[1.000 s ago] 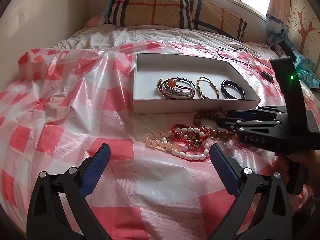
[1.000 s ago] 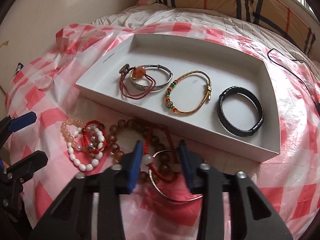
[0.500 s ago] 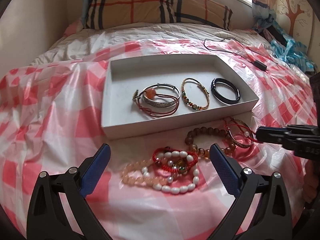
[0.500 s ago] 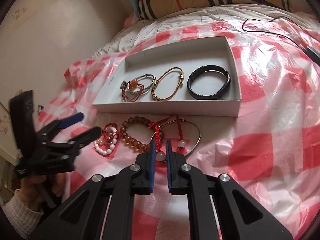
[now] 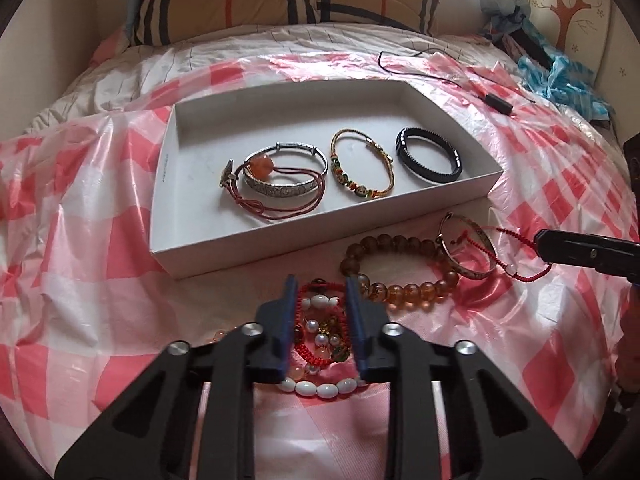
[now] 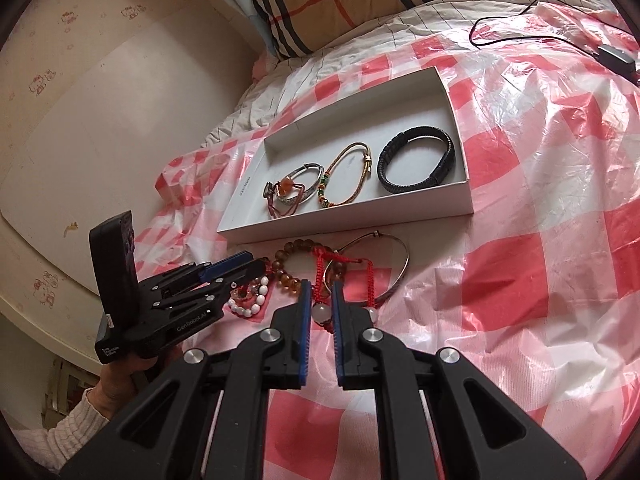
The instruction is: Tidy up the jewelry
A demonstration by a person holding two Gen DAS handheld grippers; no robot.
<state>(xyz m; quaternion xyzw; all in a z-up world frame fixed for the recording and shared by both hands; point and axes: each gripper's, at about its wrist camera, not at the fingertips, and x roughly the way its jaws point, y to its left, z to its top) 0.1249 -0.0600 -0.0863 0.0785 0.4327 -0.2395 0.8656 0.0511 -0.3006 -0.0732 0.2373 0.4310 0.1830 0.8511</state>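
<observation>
The left gripper (image 5: 318, 312) is low over the little heap of beads nearest to it. Its jaws are partly closed around a red string bracelet (image 5: 320, 330) and a white bead bracelet (image 5: 320, 388), but I cannot tell if it has really pinched them. That heap lies right in front of this tool, just before the near wall of the white box (image 5: 280, 246).

Next to the right lies a brown bead bracelet (image 5: 396, 268), then a thin metal bangle (image 6: 384, 264).

The right gripper (image 6: 320, 308) is nearly shut on a red cord bracelet (image 6: 322, 276) with a pale round bead. The cord runs from the jaws away toward the box, so the box is straight ahead and a bit up.

In the box, left to right, lie a silver bangle (image 5: 286, 178) tangled with a dark red cord, a gold braided bracelet (image 5: 362, 168), and a black bracelet (image 5: 428, 154). The far half of the box is bare.
</observation>
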